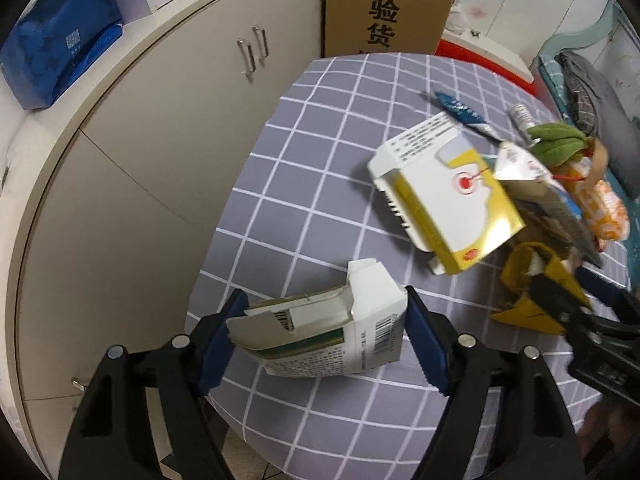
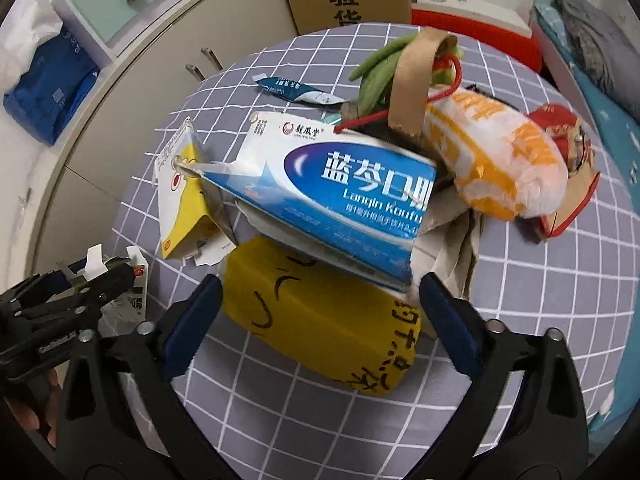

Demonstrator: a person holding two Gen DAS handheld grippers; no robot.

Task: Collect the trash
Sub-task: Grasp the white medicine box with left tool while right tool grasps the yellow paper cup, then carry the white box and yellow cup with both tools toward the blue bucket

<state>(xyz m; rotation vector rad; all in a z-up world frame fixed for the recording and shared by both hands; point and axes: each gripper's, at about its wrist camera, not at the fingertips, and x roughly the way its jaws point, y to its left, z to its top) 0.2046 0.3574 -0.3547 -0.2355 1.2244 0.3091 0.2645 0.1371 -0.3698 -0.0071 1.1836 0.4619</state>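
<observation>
left hand-held gripper [image 1: 318, 334] has its blue pads on both sides of a crushed white and green carton [image 1: 324, 334]; the pads [image 1: 426, 344] look to touch its sides, but a firm clamp i cannot confirm. this carton lies at 6 o'clock in the left wrist view, close to the near edge of the bench [image 1: 320, 128], and two barcodes show on it; the small print is not readable.

right hand-held gripper [image 2: 320, 316] stands with jaws apart around a yellow packet [image 2: 320, 320] at 6 o'clock in the right wrist view. the pads [image 2: 192, 320] are just beside the packet, and i cannot tell if they press it. black handwriting and a drawn face are on the yellow surface.

on top of the packet leans one blue and white medicine box [image 2: 340, 196], printed "蓝芩口服" and "lanqin kouf", the rest cut off. at 9 o'clock of it is one white and yellow box [image 2: 184, 204] with a red dot. one blue sachet [image 2: 298, 90] lies at 12 o'clock, one orange and white plastic bag [image 2: 496, 156] at 2 o'clock, with green pieces [image 2: 378, 70] beside it.

one brown cardboard box [image 1: 390, 6] behind the bench shows "验货". the grey checked cloth is free at 10 to 12 o'clock in the left wrist view; a beige cabinet [image 1: 160, 140] stands close along the left edge.
</observation>
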